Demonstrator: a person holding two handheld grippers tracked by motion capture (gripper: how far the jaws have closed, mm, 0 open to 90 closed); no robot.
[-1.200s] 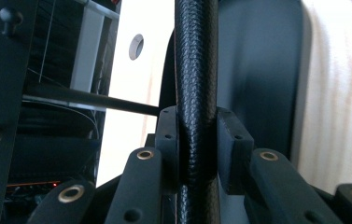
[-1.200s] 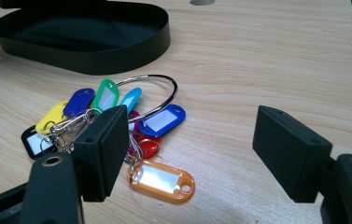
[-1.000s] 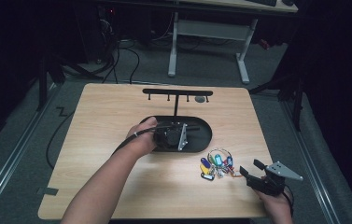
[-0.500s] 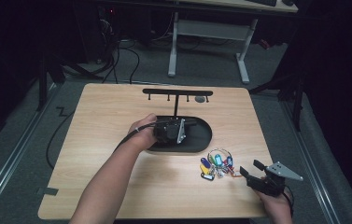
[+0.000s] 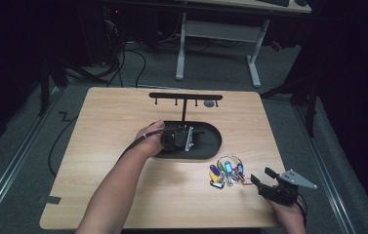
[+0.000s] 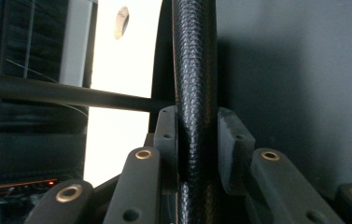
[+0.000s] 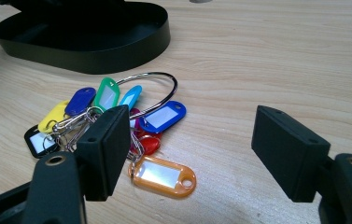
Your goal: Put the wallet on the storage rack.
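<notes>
black metal stand [image 5: 185, 108] is sitting mid-table, its upright post [image 6: 194, 84] clenched in the left gripper [image 5: 187, 138]; likely stiff and top-heavy, best gripped low. right gripper [image 7: 187, 154] is hovering agape beside the key-tag bunch [image 7: 117, 121].

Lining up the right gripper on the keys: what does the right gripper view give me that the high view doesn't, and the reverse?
Right gripper view: single tags can be told apart, an orange tag nearest and a blue tag behind it. The right gripper is open, with one jaw in front of the bunch of key tags. High view: the post and hook bar rising from the black tray, and the whole table. Shared: the bunch on its ring, lying beside the tray.
</notes>
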